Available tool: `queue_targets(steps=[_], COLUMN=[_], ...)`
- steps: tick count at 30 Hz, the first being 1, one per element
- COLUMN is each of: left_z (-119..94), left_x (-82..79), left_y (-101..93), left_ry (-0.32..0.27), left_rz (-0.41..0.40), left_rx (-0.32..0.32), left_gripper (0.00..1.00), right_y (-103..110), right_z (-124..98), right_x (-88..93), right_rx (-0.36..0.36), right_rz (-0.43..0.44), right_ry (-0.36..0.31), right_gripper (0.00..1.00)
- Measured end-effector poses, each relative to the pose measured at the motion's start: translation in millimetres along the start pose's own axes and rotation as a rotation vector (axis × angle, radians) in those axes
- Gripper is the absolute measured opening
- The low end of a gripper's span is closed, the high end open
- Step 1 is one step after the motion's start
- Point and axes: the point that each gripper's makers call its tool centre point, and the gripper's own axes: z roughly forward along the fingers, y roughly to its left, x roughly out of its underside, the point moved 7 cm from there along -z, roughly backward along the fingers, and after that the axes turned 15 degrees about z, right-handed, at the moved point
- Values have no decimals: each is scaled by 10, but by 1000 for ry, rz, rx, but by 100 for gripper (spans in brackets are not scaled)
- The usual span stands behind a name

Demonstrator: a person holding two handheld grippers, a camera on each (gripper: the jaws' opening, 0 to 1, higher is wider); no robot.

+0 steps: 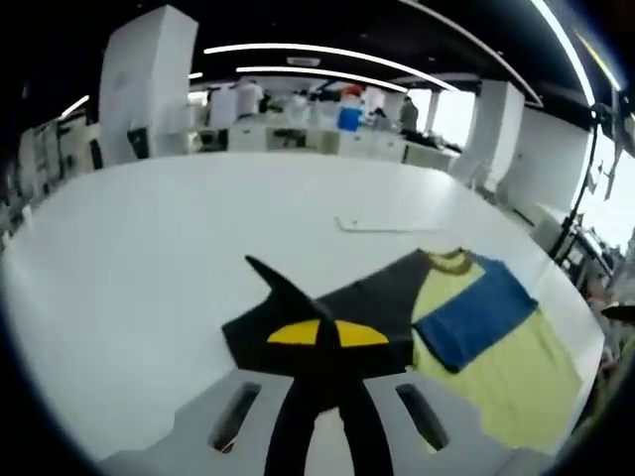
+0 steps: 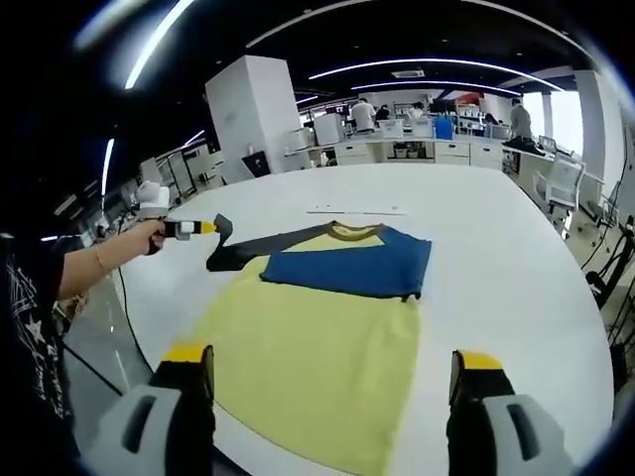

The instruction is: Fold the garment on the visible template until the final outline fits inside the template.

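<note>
The yellow shirt (image 2: 317, 367) lies flat on the white table (image 2: 506, 278), one blue sleeve (image 2: 347, 266) folded across it. The left gripper (image 2: 203, 228) pinches the dark sleeve (image 2: 253, 246) (lifted off to the side). The right gripper (image 2: 332, 372), jaws spread wide, hovers at the shirt's near edge.

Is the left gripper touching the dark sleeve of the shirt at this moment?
Touching. In the left gripper view, the left gripper has its jaws shut on the dark sleeve, whose tip sticks up beyond them, lifted off the white table.
</note>
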Motion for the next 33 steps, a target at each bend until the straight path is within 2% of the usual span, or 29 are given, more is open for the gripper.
queue_targets(steps=[8,12,25,29,33], left_z=[113,157,290,336,373], left_x=[-138,-231,-506,-544,-580], left_y=[-269,-449,-786,-936,-1054], left_ry=[-25,-33,-100,-108,-124], left_rz=[-24,3,-5,-10,-43], left_rx=[60,93,163,182,227], left_gripper=[1,1,1,1,1], right_y=[-13,3,-48,-66,-79], right_z=[15,20,15,-1,-16], right_x=[-7,-2,56,76,93], right_rx=[-5,-10,-2,4,8], right_rz=[-5,-10,-8,-4,-3], right_ry=[12,13,27,32,39], right_gripper=[99,99,99,99,99])
